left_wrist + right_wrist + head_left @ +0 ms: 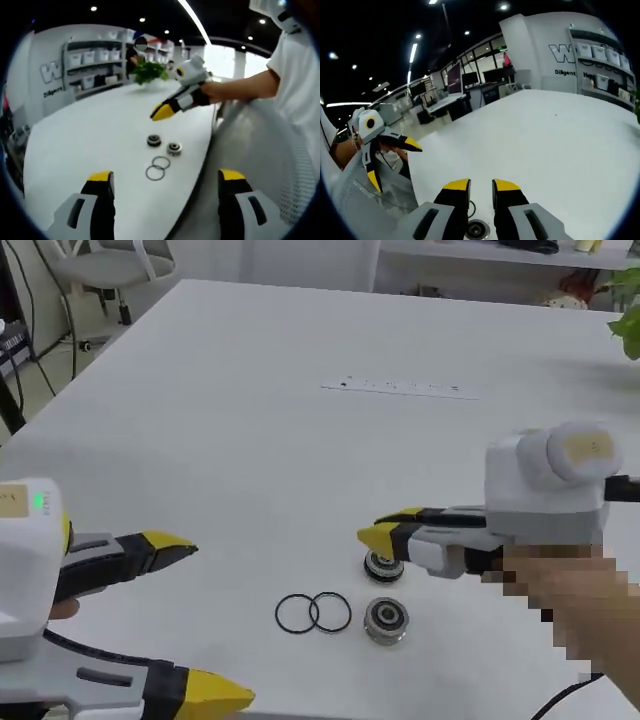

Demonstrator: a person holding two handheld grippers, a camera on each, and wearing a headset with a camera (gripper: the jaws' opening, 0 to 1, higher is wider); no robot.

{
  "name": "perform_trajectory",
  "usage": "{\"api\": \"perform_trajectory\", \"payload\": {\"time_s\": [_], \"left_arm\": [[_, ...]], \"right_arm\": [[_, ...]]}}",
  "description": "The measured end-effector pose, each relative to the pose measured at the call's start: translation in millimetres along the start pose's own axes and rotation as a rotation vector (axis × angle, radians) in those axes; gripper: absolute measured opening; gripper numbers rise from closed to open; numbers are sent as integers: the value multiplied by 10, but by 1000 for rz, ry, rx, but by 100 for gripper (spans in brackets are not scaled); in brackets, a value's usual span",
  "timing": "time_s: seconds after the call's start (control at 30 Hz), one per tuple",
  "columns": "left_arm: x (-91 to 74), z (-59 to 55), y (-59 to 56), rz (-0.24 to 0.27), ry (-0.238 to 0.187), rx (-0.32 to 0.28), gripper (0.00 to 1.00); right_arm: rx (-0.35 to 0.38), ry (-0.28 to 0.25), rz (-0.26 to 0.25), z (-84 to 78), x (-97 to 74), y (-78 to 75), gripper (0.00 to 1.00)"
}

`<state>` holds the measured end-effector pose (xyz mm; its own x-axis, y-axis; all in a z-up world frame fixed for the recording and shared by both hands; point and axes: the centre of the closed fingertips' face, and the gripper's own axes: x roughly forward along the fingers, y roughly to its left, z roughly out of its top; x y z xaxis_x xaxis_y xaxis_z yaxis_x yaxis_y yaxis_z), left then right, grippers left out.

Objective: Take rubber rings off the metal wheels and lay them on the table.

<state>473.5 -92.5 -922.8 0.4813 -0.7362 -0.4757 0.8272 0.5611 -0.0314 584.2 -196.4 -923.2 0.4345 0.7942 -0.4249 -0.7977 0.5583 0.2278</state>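
Risk of a skidding wheel (383, 565) under my right gripper (375, 537).
Nothing braces it on the table (300, 440), so a nip at its rubber could shoot it toward the table edge at the frame's bottom or into the rubber rings (314, 613). Nearest, lower left in the head view, my left gripper (195, 620) gapes wide, released, touching nothing. Past it, lower centre, the two rings lie touching each other, just beside a second wheel (386, 620). Behind that sits the first wheel, with my right jaws hovering over it, narrowed to a slit and gripping nothing I can see.
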Motion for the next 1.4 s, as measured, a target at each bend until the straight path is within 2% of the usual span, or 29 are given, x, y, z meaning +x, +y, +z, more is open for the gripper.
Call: {"api": "perform_trajectory", "payload": {"time_s": [0.13,0.33,0.43,0.47,0.5,0.63,0.73,0.83,0.87,0.93,0.97,1.03,1.1,1.3,1.4], "left_arm": [[-23,193,46,-13,-21,38,85],[-53,583,191,4,-75,116,86],[-40,803,248,-3,-121,143,86],[-36,835,257,-5,-127,145,86],[-23,914,282,-9,-138,155,86],[60,1152,387,-5,-159,222,85],[168,1308,420,-14,-183,257,83],[277,1367,432,-29,-180,284,79],[338,1384,453,-24,-171,317,76],[429,1444,517,20,-168,433,68],[473,1460,516,19,-171,447,66],[585,1480,483,-13,-181,423,66],[701,1516,459,-47,-209,384,67],[1006,1494,475,-70,-218,362,65],[1172,1429,519,-54,-212,369,59]], "right_arm": [[27,-68,-31,193,-119,-130,16],[31,-67,-75,197,-206,-323,18],[42,-70,-88,194,-217,-420,19],[51,-67,-92,184,-211,-463,19],[55,-63,-94,174,-207,-481,19],[52,-44,-106,113,-170,-571,19],[11,10,-99,-25,-101,-589,19],[-4,42,-79,-111,-49,-586,19],[-16,66,-76,-172,-29,-600,19],[-33,91,-65,-259,0,-606,19],[-37,100,-57,-296,9,-599,20],[-39,118,-32,-384,27,-563,21],[-38,130,-14,-457,37,-533,22],[-67,179,21,-627,55,-533,21],[-63,191,39,-677,80,-525,22]]}}
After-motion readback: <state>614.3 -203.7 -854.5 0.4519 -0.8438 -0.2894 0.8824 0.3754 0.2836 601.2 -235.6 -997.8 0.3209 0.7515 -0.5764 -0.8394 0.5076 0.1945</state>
